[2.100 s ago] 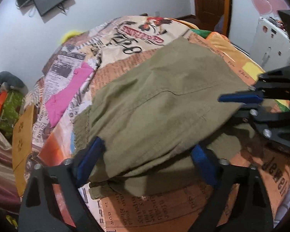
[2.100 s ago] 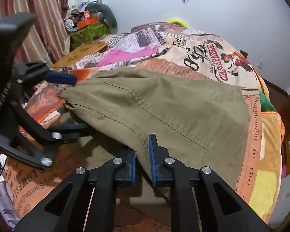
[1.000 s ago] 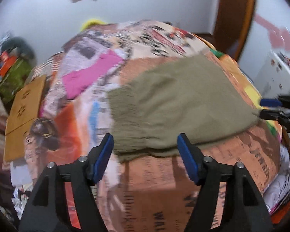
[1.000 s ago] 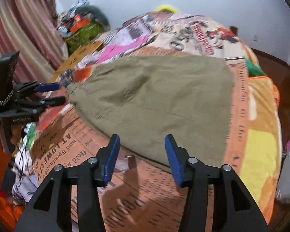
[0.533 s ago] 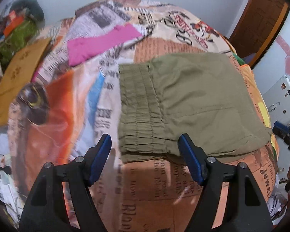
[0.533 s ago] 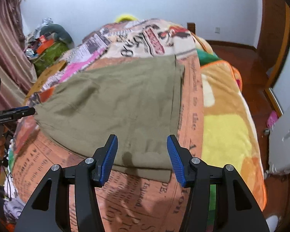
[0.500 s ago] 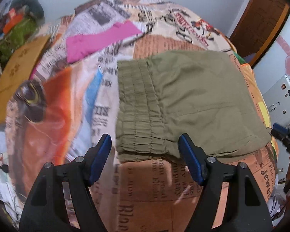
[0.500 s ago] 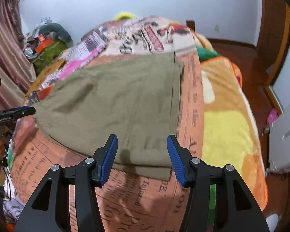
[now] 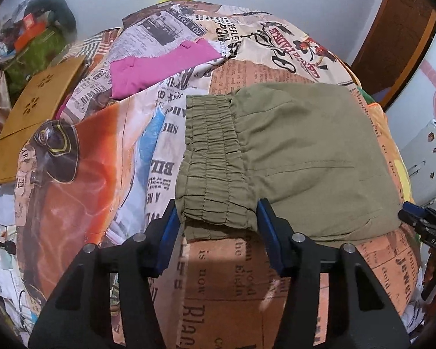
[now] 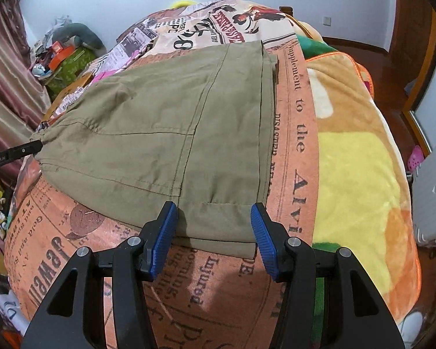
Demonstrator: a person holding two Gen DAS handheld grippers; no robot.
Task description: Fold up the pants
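Note:
Olive pants [image 9: 305, 145] lie folded flat on the newspaper-print bedspread [image 9: 223, 276]. In the left wrist view their gathered elastic waistband [image 9: 215, 168] points at me. My left gripper [image 9: 218, 226] straddles its near corner, the jaws closing with the cloth between the blue pads [image 9: 168, 238]. In the right wrist view the hem end of the pants [image 10: 218, 221] lies between the pads of my right gripper [image 10: 213, 229], which stands open just over the bedspread [image 10: 206, 285]. Each gripper shows at the edge of the other's view: right gripper [image 9: 421, 221], left gripper [image 10: 14, 152].
A pink garment [image 9: 160, 67] lies further back on the bed and a wooden board [image 9: 35, 116] rests at its left edge. A yellow and orange blanket [image 10: 357, 151] covers the right side. A white cabinet [image 9: 427, 157] stands right; clutter [image 10: 69, 61] and a curtain [image 10: 3, 72] stand left.
The right gripper let go of the cloth and opened. Both grippers sank toward the near edge of the pants, one at each end. The left jaws have narrowed around the waistband corner.

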